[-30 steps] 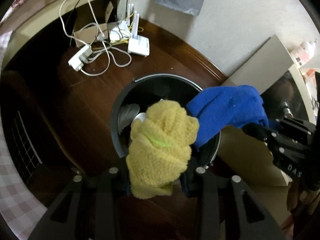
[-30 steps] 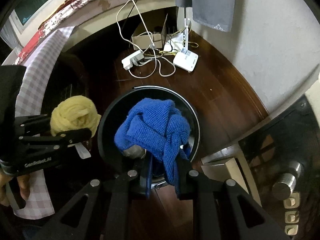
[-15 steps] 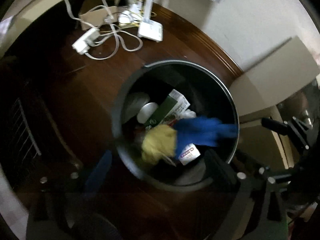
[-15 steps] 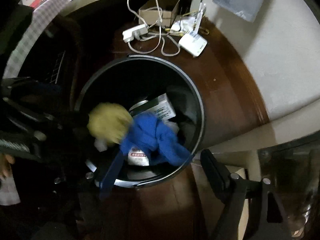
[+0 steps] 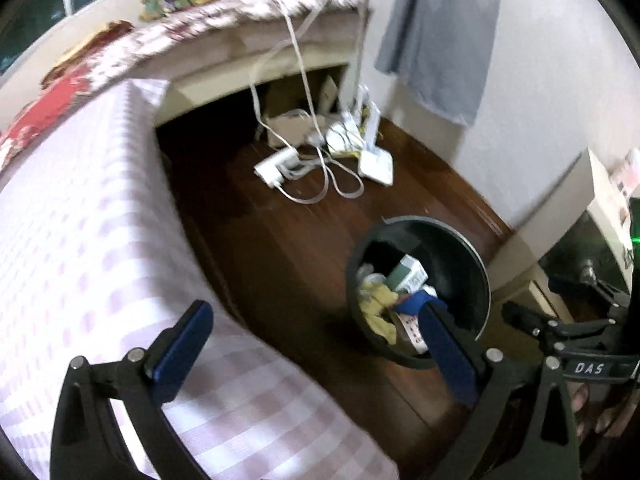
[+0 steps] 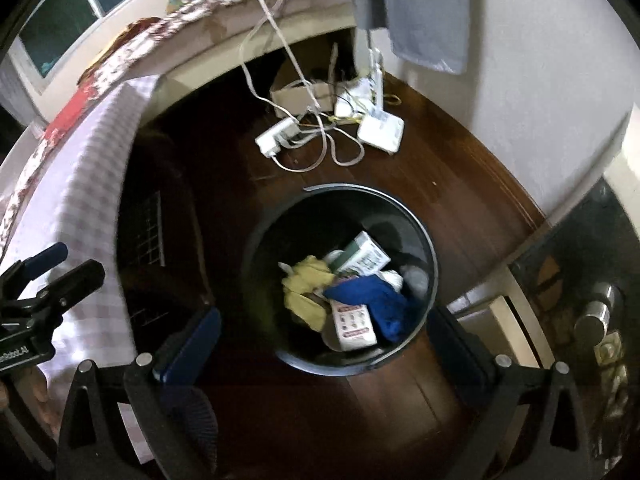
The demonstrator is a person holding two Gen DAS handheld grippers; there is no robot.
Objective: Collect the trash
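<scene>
A black round trash bin (image 6: 430, 276) stands on the dark wood floor; it also shows in the left wrist view (image 5: 482, 276). Inside lie a yellow knit cloth (image 6: 306, 288), a blue knit cloth (image 6: 380, 300), a green-white carton (image 6: 362, 258) and a small red-white box (image 6: 354, 324). The yellow cloth (image 5: 378, 306) and carton (image 5: 408, 274) also show in the left wrist view. My right gripper (image 6: 320, 328) is open and empty above the bin. My left gripper (image 5: 316, 324) is open and empty, left of the bin over the bed edge.
A bed with a pink checked sheet (image 5: 80, 240) fills the left. A power strip (image 6: 276, 136), white cables and a white router (image 6: 380, 132) lie on the floor beyond the bin. A grey cloth (image 5: 436, 32) hangs on the white wall. A cabinet (image 6: 580, 280) stands at right.
Both grippers opened and dropped the yellow and blue cloths into the bin. Both then pulled up and back; the left gripper swung left over the bed.
</scene>
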